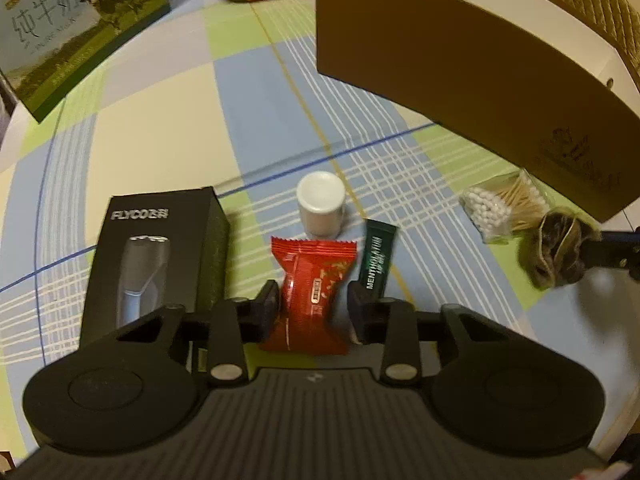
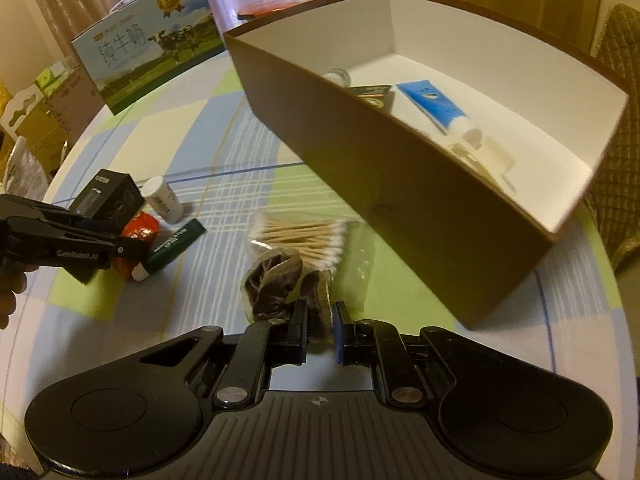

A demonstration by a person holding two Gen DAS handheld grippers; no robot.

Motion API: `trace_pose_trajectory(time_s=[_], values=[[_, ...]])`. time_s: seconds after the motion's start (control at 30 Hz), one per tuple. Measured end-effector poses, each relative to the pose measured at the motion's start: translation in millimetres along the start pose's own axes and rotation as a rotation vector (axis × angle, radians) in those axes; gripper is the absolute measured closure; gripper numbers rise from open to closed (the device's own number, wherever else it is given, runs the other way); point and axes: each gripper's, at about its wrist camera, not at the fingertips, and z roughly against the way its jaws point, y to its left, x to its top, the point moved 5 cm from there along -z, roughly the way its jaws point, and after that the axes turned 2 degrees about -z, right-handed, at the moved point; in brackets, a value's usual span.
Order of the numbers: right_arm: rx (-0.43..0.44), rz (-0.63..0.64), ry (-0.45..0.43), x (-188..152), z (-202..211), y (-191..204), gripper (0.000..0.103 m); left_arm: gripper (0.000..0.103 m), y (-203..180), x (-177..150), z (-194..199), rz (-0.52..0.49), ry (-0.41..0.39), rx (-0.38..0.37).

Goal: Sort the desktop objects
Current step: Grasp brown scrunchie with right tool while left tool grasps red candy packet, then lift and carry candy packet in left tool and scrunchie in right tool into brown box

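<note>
Between my left gripper's [image 1: 313,308] spread fingers lies the red snack packet [image 1: 311,290], flat on the checked tablecloth [image 1: 160,120]; neither pad looks to be touching it yet. My right gripper [image 2: 320,334] is pinched on a brown satin scrunchie [image 2: 276,284], held just beside the bag of cotton swabs [image 2: 308,240] and short of the brown cardboard box [image 2: 360,168], which already holds a blue tube [image 2: 434,106] and a few other items.

Risks as I judge them: the packet is slick and puffy, so closing on its middle could squirt it forward into the white bottle [image 1: 321,204] or sideways against the green Mentholatum lip balm [image 1: 378,258]. The black Flyco shaver box [image 1: 156,256] sits close to my left finger and could be nudged. On the right, only a fold of the scrunchie is caught, so the soft fabric may slip out on the way over the box wall, or drag the swab bag.

My left gripper is low and tilted down at the table; my right points forward toward the box's near wall.
</note>
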Motion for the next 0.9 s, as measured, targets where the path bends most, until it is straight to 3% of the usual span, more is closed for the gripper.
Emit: trace_pose_trajectory(time_s=[0.13,0.3,0.53,0.6,0.67,0.73,0.9], values=[[-0.022,-0.014,0.000,-3,10,-8,0.094,0.084,0,-3,1,0.006,-0.008,-0.006],[-0.045,-0.036,0.008,-12,22,-18,0.094,0.084,3,-10,19,0.056,-0.037,-0.015],[-0.007,-0.073,0.042,-25,34,-24,0.092,0.084,-10,-30,42,0.071,-0.041,-0.046],[0.012,-0.069,0.044,-28,36,-21,0.081,0.084,-15,-32,42,0.072,-0.034,-0.057],[0.008,-0.071,0.023,-29,38,-19,0.032,0.084,-20,-32,40,0.064,-0.029,-0.055],[0.000,-0.069,-0.025,-27,41,-18,0.030,0.084,-25,-31,39,0.053,-0.031,-0.047],[-0.047,-0.020,-0.050,-21,28,-15,0.030,0.084,-34,-25,38,0.042,-0.040,-0.050]])
